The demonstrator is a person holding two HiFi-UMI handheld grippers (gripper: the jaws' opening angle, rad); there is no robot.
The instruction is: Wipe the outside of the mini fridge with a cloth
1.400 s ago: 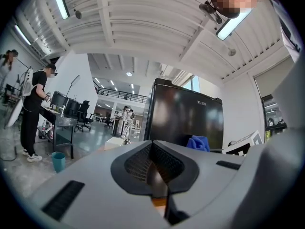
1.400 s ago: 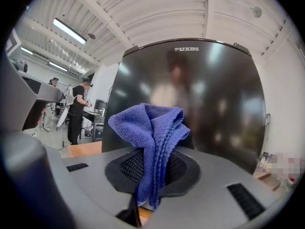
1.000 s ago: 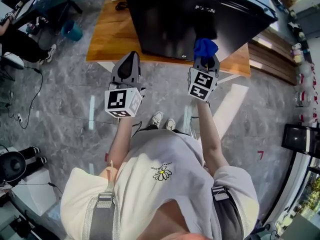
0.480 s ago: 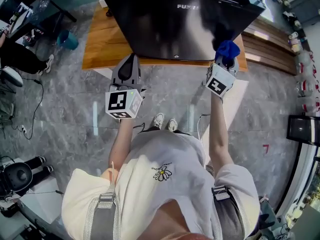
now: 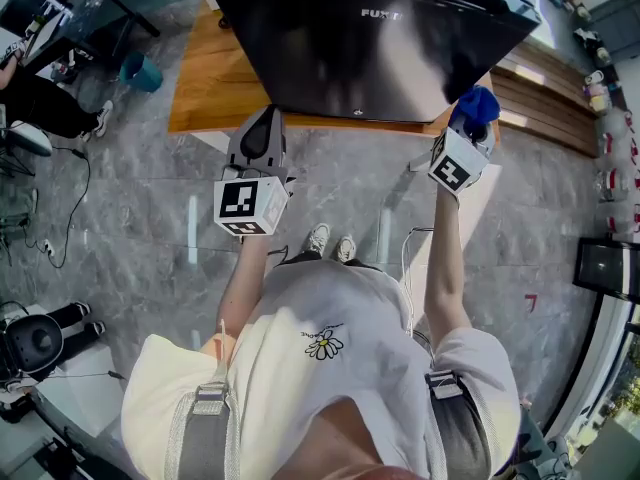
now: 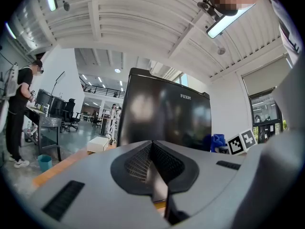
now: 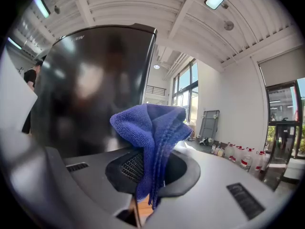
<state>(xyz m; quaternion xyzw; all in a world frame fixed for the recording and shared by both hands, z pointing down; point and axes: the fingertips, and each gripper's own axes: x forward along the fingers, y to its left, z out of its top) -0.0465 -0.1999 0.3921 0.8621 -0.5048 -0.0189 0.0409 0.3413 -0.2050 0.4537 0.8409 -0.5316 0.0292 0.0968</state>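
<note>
The black mini fridge (image 5: 370, 43) stands on a low wooden platform (image 5: 205, 83); it also fills the left gripper view (image 6: 164, 113) and the left of the right gripper view (image 7: 95, 89). My right gripper (image 5: 474, 128) is shut on a bunched blue cloth (image 5: 478, 104), which sits just past the fridge's front right corner. In the right gripper view the blue cloth (image 7: 152, 137) hangs pinched between the jaws, beside the fridge's right edge. My left gripper (image 5: 262, 131) hangs shut and empty in front of the fridge's lower left, jaws pressed together (image 6: 155, 175).
Grey marble floor (image 5: 150, 238) lies around the platform. A teal bin (image 5: 140, 71) stands at the left, near a seated person (image 5: 40, 103). Wooden steps (image 5: 545, 108) run along the right. Several bottles (image 7: 243, 156) stand on the floor far right.
My right gripper has carried the cloth rightwards across the fridge front, from about the middle to past its right corner. The left gripper has stayed where it was.
</note>
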